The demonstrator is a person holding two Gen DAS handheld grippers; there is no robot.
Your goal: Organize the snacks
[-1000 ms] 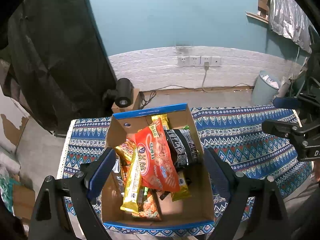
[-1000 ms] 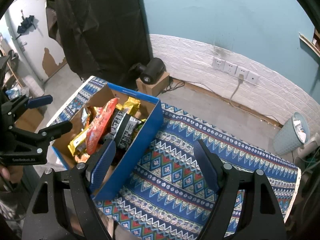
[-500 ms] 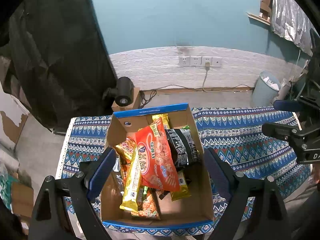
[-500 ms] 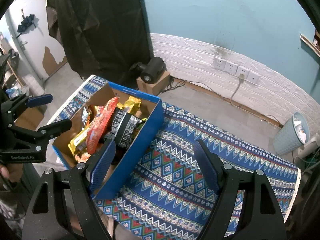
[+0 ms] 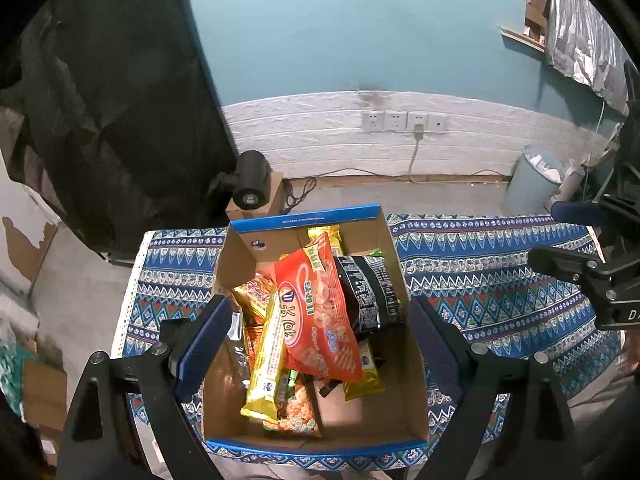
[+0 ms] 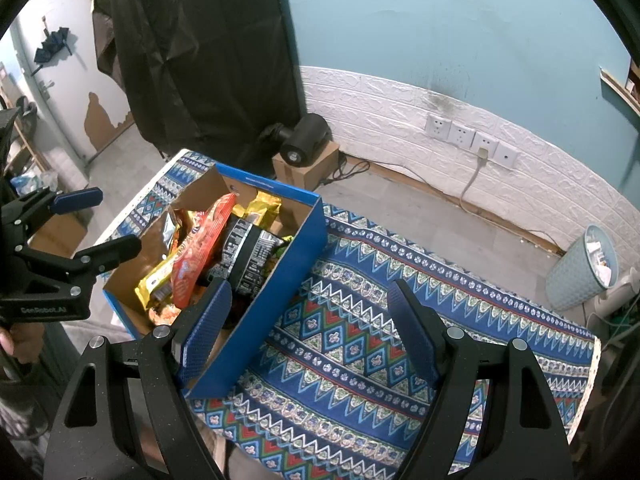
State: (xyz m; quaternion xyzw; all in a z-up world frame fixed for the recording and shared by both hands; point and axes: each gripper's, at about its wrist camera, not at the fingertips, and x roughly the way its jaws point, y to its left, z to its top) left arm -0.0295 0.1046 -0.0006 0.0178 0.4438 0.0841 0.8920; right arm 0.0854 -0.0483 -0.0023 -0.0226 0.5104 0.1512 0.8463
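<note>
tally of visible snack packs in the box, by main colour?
Red-orange: 1
Black: 1
Gold/yellow: 4
Orange, at the bottom: 1
Total: 7 visible; more may be buried in the cardboard box.

My left gripper (image 5: 316, 336) is matte black, its angular arms studded with round silver screws. My fingers (image 5: 202, 346) carry dark blue textured pads. My right gripper (image 6: 310, 330) is built the same, blue pads again. White lettering marks the black body, and bare skin of my hand (image 6: 16, 346) shows below it.
</note>
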